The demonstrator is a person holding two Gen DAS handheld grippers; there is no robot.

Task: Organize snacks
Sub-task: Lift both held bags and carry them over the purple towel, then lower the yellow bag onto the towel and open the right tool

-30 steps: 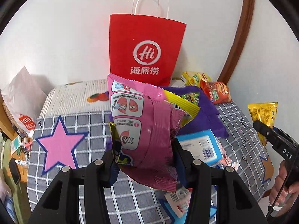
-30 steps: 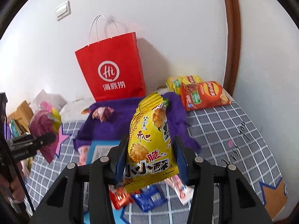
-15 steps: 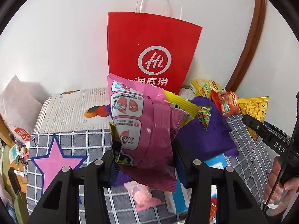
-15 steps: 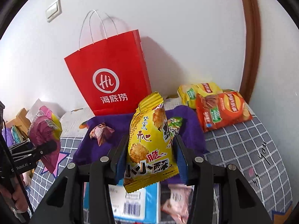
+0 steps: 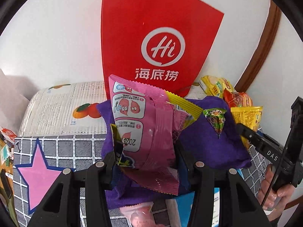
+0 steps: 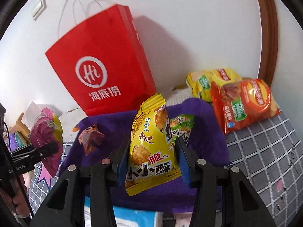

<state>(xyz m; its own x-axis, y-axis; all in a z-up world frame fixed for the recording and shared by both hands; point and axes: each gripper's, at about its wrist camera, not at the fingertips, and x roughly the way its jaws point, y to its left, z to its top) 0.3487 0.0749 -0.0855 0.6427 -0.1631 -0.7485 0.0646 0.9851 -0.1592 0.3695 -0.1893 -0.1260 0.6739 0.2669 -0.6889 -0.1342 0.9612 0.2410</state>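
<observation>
My left gripper (image 5: pixel 145 162) is shut on a pink snack packet (image 5: pixel 144 130), with a yellow packet pinched beside it, held above the bed. It also shows in the right wrist view (image 6: pixel 46 130). My right gripper (image 6: pixel 151 158) is shut on a yellow snack packet (image 6: pixel 151 147); that packet shows at the right of the left wrist view (image 5: pixel 248 117). A red paper bag (image 5: pixel 151 43) (image 6: pixel 102 70) stands upright against the wall, close ahead of both grippers. A purple cloth (image 5: pixel 208 141) (image 6: pixel 204 124) lies below, with a small green packet (image 5: pixel 215 119) and a brownish packet (image 6: pixel 90 136) on it.
Yellow chip bags (image 6: pixel 210 83) and an orange chip bag (image 6: pixel 244 102) lie at the back right. A grey checked blanket (image 6: pixel 265 147) with a pink star (image 5: pixel 37 174) covers the bed. A blue-and-white packet (image 6: pixel 136 217) and a pink packet (image 5: pixel 138 213) lie near the front.
Both grippers have moved forward toward the red bag, which looms larger. Each still holds its packet.
</observation>
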